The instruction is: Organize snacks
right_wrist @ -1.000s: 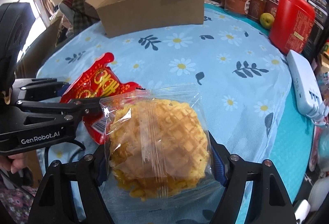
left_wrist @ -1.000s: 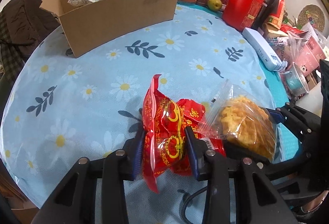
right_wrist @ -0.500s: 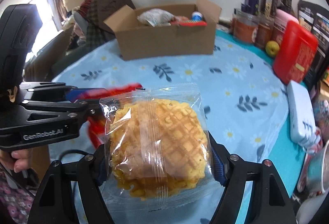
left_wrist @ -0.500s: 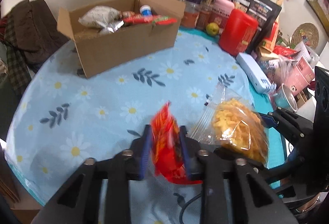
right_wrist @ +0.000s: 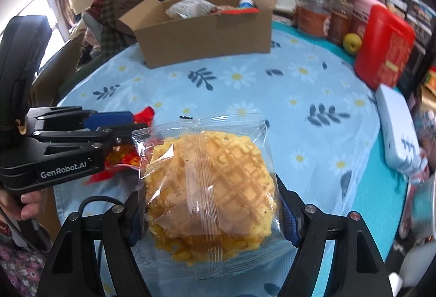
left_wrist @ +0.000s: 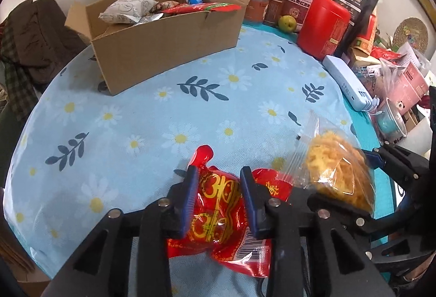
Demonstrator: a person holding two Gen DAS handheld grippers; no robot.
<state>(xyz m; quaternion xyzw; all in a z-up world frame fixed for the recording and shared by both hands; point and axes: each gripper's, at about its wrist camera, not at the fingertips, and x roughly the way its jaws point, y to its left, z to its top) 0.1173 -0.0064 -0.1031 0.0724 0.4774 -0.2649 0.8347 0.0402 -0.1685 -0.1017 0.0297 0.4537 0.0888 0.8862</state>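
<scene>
One red snack packet (left_wrist: 218, 218), one bagged waffle (right_wrist: 209, 185), one cardboard box (left_wrist: 166, 38), one red canister (left_wrist: 323, 26), one green fruit (left_wrist: 287, 23).

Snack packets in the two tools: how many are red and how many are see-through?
Red packet, in the left tool: 1
See-through waffle packet, in the right tool: 1
Total: 2

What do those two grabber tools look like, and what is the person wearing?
Each is black and angular, with silver screws and blue pads on its two fingers. The left gripper carries white "GenRobot.AI" lettering, and a black cable loops beneath it. The right gripper matches. A purple floral sleeve shows.
</scene>
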